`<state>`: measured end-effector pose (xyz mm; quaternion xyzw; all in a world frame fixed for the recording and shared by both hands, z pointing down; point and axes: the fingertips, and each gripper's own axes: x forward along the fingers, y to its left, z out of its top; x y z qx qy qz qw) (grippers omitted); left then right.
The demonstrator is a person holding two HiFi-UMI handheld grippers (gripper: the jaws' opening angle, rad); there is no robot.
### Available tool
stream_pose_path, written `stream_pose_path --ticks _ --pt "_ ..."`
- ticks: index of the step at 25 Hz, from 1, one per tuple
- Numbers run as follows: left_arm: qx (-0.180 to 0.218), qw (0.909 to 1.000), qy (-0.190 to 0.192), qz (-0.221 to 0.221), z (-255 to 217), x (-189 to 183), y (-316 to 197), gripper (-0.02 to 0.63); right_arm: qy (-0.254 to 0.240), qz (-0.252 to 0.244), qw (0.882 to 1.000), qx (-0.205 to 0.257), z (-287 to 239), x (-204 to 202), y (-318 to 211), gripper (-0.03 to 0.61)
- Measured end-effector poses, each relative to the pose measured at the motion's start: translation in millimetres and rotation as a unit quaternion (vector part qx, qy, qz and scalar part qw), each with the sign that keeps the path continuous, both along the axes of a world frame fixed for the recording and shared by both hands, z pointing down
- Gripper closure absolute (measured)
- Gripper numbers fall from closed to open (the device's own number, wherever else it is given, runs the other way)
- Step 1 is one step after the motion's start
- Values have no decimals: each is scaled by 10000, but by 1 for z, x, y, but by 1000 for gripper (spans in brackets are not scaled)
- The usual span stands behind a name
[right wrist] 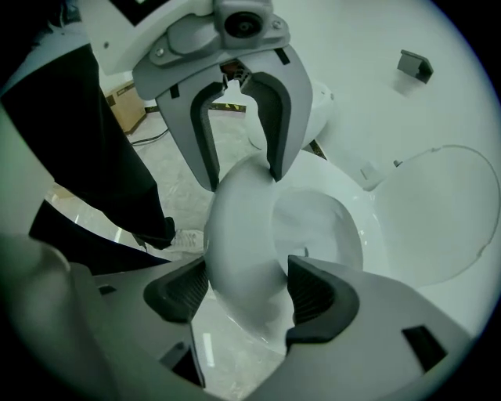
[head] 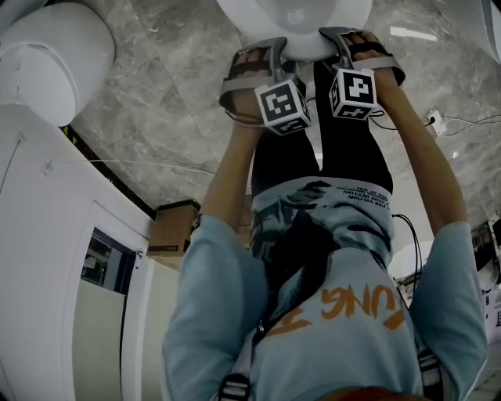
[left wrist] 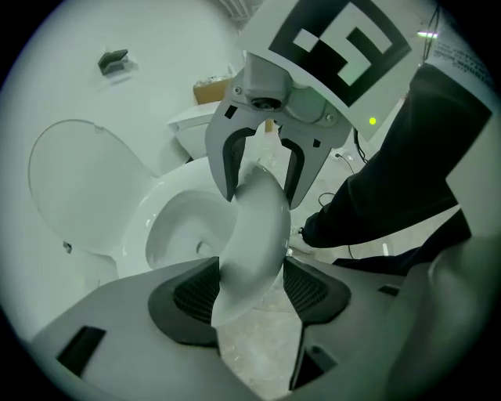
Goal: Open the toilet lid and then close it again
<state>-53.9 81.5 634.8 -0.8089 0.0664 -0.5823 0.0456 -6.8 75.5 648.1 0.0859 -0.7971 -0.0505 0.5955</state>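
The white toilet point(head: 297, 23) stands at the top of the head view with its lid point(left wrist: 78, 180) point(right wrist: 446, 211) raised and leaning back; the bowl point(left wrist: 180, 227) point(right wrist: 321, 227) is uncovered. Both grippers point steeply down over the front rim point(left wrist: 254, 235) point(right wrist: 239, 235), side by side. My left gripper point(left wrist: 250, 290) point(head: 262, 53) point(right wrist: 243, 180) straddles the rim, jaws spread, and its pads do not clamp the rim. My right gripper point(right wrist: 246, 290) point(head: 356, 39) point(left wrist: 258, 184) stands the same way beside it, with a slit showing at its right pad.
The person's dark trouser legs point(left wrist: 391, 196) stand just in front of the bowl. A cardboard box point(head: 172, 227) point(right wrist: 125, 102) sits on the marble floor by a white cabinet point(head: 78, 274). Cables point(head: 462, 121) lie at the right. A small grey fitting point(left wrist: 113, 60) hangs on the wall.
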Motion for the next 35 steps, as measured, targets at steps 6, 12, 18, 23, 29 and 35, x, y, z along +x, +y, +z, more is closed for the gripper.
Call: stream_pose_path --ticks 6,12,18,23,29,35 --pt "-200 9995 -230 48 39 0 9 345 -198 116 9983 -535 38 0 14 233" --pt "-355 9986 -388 85 69 -3 11 354 -331 203 9956 -852 65 -3 15 235" --pt "-646 9968 -468 32 91 -1 12 359 -630 573 9902 -1109 83 -4 14 236" --pt "-908 9943 -559 8 101 0 13 368 -834 935 9806 -1506 88 -6 12 239" --pt "-1284 9903 -516 -134 104 0 13 374 -1162 1427 9607 -2078 87 -9 5 252" --pt "-1247 9832 47 -1332 76 3 -29 536 -1977 3052 9083 -2069 60 10 -41 490"
